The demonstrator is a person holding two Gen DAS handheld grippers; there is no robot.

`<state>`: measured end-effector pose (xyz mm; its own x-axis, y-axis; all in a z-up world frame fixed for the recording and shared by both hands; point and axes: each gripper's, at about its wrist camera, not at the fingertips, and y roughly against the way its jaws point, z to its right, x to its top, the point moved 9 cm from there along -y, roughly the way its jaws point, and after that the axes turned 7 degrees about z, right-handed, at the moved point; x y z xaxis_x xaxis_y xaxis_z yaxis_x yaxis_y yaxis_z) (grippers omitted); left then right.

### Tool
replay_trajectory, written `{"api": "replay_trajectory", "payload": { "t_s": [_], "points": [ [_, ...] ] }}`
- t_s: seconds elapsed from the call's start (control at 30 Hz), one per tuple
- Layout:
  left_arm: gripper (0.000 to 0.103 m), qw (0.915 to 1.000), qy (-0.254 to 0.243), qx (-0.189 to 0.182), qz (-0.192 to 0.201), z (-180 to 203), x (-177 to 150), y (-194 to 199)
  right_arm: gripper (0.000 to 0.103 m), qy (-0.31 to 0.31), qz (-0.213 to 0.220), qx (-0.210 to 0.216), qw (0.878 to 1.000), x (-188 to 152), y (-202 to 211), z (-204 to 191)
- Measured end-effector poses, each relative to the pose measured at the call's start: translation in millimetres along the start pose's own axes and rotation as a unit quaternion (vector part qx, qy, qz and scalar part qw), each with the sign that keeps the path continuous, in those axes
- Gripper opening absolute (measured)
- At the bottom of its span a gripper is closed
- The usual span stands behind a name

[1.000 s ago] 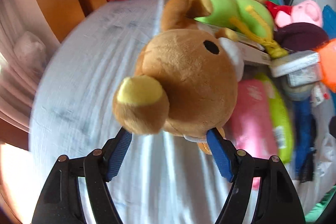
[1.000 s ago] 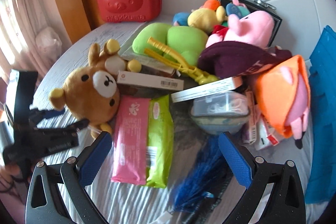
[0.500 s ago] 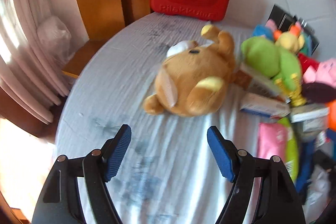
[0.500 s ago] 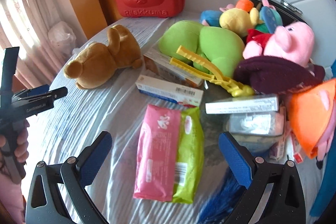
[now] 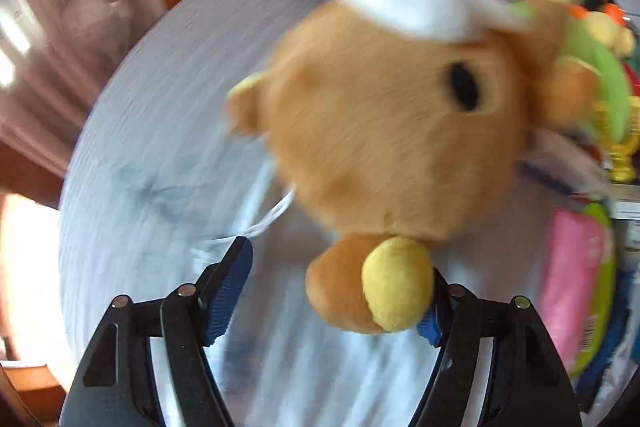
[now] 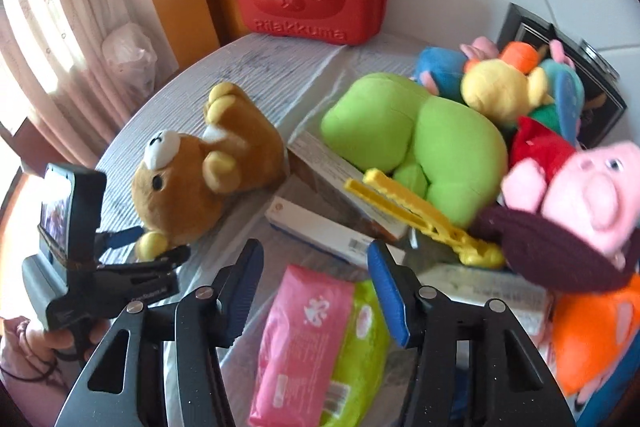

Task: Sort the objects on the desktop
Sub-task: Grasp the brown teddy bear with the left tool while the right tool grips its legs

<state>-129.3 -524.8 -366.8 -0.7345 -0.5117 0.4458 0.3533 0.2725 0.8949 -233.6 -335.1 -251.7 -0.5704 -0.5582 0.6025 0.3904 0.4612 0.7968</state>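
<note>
Sorting is judged to be at an early stage: only the brown bear plush (image 6: 200, 175) is being kept apart on the bare cloth of the table (image 6: 260, 75), at the left of the heap, while the pink wipes pack (image 6: 300, 343), the boxes, the green plush (image 6: 412, 139) and the pink pig plush (image 6: 580, 187) are still being left piled together at the right. The left gripper (image 5: 340, 291) is being brought back onto the bear, which was lying well ahead of it half a second ago; its jaws have just been closing, with the bear's ear (image 5: 372, 287) between them, touching the right pad but not clamped. The right gripper (image 6: 316, 287) has just been closing too; nothing is being held between its half-parted jaws above the wipes pack.
</note>
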Motion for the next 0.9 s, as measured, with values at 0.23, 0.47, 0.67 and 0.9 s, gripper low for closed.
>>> {"api": "replay_trajectory", "payload": {
  "t_s": [0.23, 0.47, 0.67, 0.9],
  "points": [
    [0.062, 0.9985, -0.044, 0.003, 0.032, -33, 11, 24, 0.068, -0.008, -0.015, 0.038, 0.999, 7, -29, -28],
    [0.075, 0.9916, -0.038, -0.079, 0.096, -19, 32, 101, 0.079, -0.019, -0.016, 0.038, 0.999, 15, -38, -42],
    [0.077, 0.9937, -0.036, -0.075, 0.075, -4, 50, 73, 0.095, -0.059, -0.009, 0.027, 0.998, 28, -41, -32],
    [0.082, 0.9938, -0.017, -0.102, 0.04, 8, 49, 35, 0.098, -0.053, -0.007, 0.023, 0.998, 42, -62, -37]
  ]
}}
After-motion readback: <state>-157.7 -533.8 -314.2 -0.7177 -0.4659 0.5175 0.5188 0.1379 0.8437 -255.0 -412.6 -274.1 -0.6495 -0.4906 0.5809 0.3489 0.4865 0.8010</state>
